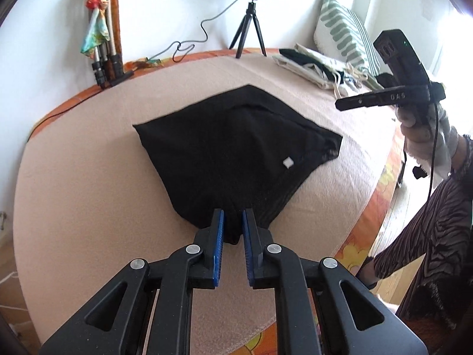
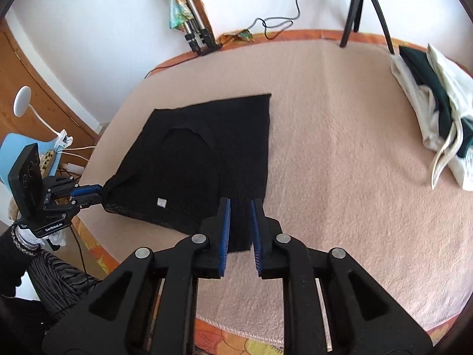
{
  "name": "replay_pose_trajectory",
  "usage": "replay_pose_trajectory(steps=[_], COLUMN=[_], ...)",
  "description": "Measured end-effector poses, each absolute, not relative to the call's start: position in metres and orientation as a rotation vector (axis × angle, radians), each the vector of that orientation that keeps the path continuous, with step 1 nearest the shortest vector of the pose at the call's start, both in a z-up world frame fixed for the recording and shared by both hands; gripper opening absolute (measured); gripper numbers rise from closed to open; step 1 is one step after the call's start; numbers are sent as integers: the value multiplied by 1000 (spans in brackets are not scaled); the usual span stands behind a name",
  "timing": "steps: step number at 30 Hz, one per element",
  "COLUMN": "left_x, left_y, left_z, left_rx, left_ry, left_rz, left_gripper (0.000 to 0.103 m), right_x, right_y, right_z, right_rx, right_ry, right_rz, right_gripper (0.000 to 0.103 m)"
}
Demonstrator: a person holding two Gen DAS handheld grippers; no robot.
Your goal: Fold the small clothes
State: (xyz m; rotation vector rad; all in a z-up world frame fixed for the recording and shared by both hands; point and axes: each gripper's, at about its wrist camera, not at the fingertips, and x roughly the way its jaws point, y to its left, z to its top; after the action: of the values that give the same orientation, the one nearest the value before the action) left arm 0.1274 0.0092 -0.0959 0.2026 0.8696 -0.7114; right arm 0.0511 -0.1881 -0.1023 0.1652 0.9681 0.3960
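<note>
A black garment (image 1: 236, 142) with a small white label (image 1: 287, 162) lies spread on the beige blanket (image 1: 88, 192). My left gripper (image 1: 233, 227) is shut on its near corner, which bunches up between the blue pads. The right wrist view shows the same grip from the side, the left gripper (image 2: 102, 195) pinching the garment (image 2: 192, 153) at its left corner. My right gripper (image 2: 240, 224), held by a gloved hand, hovers over the opposite corner with its jaws a narrow gap apart. The cloth seen through that gap lies flat below. From the left wrist view the right gripper (image 1: 340, 105) hangs clear above the cloth.
A pile of light and dark clothes (image 1: 319, 65) (image 2: 437, 112) sits at the blanket's far right, a patterned pillow (image 1: 343, 29) behind it. A ring light on a tripod (image 1: 248, 26) stands at the back edge. Folded stands (image 1: 106, 44) lean on the wall. A person's striped sleeve (image 1: 437, 222) is at right.
</note>
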Motion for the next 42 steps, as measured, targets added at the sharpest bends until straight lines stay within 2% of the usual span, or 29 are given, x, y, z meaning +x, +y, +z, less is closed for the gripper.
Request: replay_pose_trajectory(steps=[1,2,4,5,6,8,14,20,23,25,26,35,42], left_x=[134,143,164,174,186,209,275,294,292,291,292,288,263], left_y=[8,7,6,7,9,15,30,38,37,34,33,24,37], left_z=[-91,-87,-81,-80,-80,-85,-123,-150,-152,-153,-154,-147,-116], left_rx=[182,156,113,94,69,6,-211,-367,-375,-354,-352,-159,-121], left_ry=[861,855,833,828,829,846,972,997,978,970,972,917,867], left_rz=[-701,-700,-661,-639,-625,-580,-503,-472,-468,-459,-451,-340,-338], left_gripper=[12,16,36,49,50,51,51,51,46,18,0,2,13], right_x=[57,66,87,100,111,136,199,227,231,232,232,227,202], right_y=[-185,-182,-180,-180,-180,-186,-211,-208,-203,-200,-199,-199,-178], right_z=[-98,-95,-92,-92,-94,-101,-135,-166,-174,-171,-170,-160,-115], right_rx=[152,139,126,127,133,183,386,450,491,475,472,336,182], right_ry=[952,940,922,920,917,916,953,1006,1009,1006,1001,971,883], right_rz=[402,402,393,388,384,389,403,442,480,489,494,357,379], right_gripper=[15,15,17,26,34,38,38,38,38,26,9,6,9])
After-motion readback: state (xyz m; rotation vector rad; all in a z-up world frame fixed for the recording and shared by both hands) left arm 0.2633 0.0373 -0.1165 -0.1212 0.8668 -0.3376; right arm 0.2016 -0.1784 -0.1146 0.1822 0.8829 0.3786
